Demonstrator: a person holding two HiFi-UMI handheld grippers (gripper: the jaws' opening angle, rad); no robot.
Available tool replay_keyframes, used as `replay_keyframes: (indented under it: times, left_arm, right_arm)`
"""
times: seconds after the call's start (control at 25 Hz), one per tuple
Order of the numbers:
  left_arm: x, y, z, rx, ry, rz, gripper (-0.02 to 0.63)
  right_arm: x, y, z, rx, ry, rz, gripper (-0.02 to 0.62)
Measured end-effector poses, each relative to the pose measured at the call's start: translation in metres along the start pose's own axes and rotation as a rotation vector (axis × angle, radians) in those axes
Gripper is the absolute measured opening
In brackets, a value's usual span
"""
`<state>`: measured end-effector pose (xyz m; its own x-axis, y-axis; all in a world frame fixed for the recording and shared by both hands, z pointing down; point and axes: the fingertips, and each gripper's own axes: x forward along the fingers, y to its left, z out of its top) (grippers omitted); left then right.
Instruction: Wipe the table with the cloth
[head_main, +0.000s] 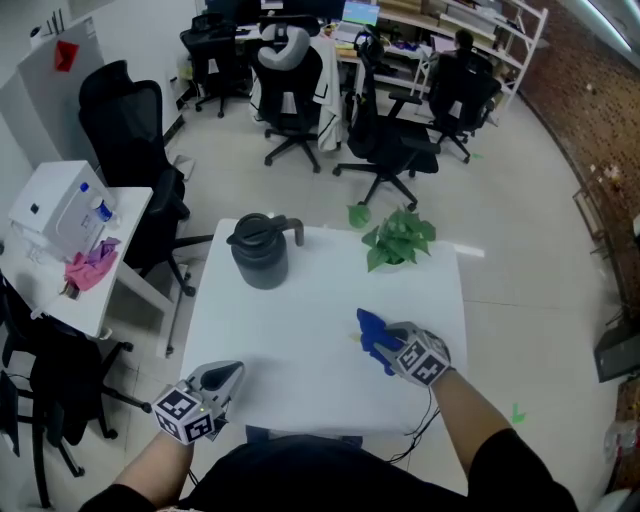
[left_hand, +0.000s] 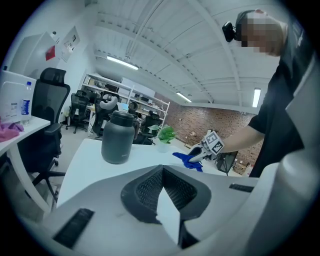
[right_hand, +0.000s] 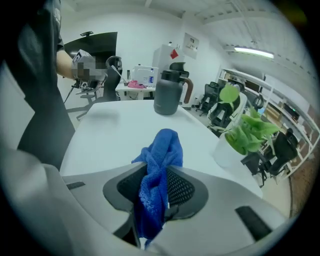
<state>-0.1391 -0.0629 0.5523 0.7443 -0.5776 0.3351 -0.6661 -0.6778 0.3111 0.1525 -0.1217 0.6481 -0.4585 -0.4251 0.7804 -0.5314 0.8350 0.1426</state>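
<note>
A blue cloth (head_main: 366, 325) lies bunched on the white table (head_main: 300, 340), right of centre, and my right gripper (head_main: 378, 343) is shut on it. In the right gripper view the cloth (right_hand: 165, 145) runs up between the dark pads (right_hand: 182, 187) and spills over onto the tabletop ahead of the right gripper (right_hand: 159, 185). My left gripper (head_main: 228, 377) hovers at the table's near left corner with its jaws together and nothing in them. From the left gripper (left_hand: 161, 180) I see the cloth (left_hand: 186, 159) across the table.
A dark grey lidded jug (head_main: 262, 250) stands at the far left of the table, and a potted green plant (head_main: 398, 240) at the far right. Office chairs (head_main: 385, 140) stand beyond, and a white side table (head_main: 70, 250) with a pink rag stands to the left.
</note>
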Motion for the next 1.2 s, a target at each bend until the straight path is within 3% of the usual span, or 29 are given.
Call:
replay_keyframes:
  times: [0.12,0.28,0.52,1.2]
  left_arm:
    - [-0.008,0.006,-0.004,-0.018,0.001,0.01,-0.008]
    - [-0.015,0.014,-0.009,-0.037,0.003,0.016,-0.008]
    - [-0.014,0.014,-0.017,-0.048,0.012,-0.005,-0.008]
    - [0.0,0.018,-0.016,-0.053,0.004,-0.004,-0.008]
  right_arm:
    - [0.039,0.005,0.009,-0.03,0.053,0.036,0.118]
    - [0.078,0.007,-0.007,-0.04,0.139,0.054,0.118]
    - [0.086,0.005,-0.011,-0.036,0.104,0.076,0.115]
    - [0.085,0.007,-0.012,-0.038,0.128,0.06,0.109]
